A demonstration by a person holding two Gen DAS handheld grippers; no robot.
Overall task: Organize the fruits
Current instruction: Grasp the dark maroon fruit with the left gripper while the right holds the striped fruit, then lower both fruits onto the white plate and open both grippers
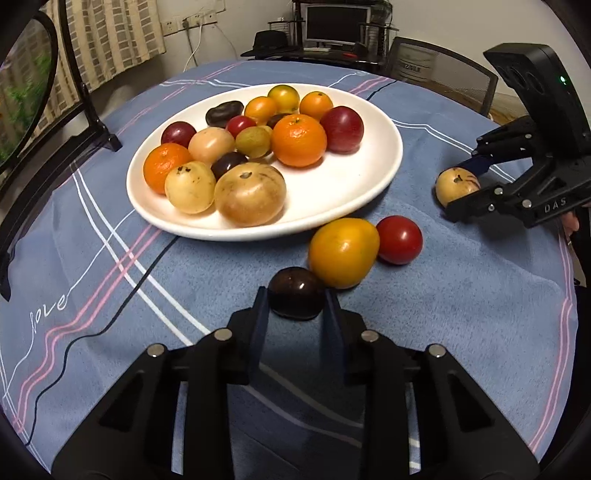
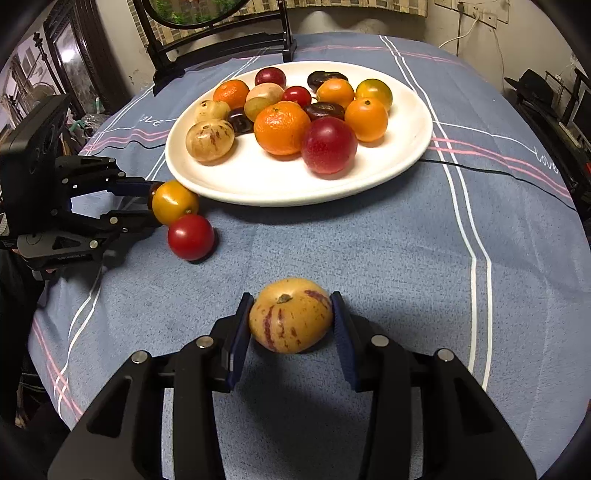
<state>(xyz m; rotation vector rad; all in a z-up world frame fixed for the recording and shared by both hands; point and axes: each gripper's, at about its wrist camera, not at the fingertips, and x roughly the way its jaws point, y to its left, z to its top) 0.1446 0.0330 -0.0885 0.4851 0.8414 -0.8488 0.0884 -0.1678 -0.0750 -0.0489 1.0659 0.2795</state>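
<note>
A white plate piled with several oranges, plums, tomatoes and pale striped fruits sits on the blue tablecloth. In front of it lie a yellow-orange tomato and a red tomato. My left gripper is shut on a dark purple fruit that rests on the cloth against the yellow-orange tomato. My right gripper is shut on a pale yellow fruit with purple streaks, low over the cloth to the plate's right.
A mirror on a black stand stands on the table behind the plate. A thin black cable crosses the cloth. A mesh chair and a desk with a monitor lie beyond the table.
</note>
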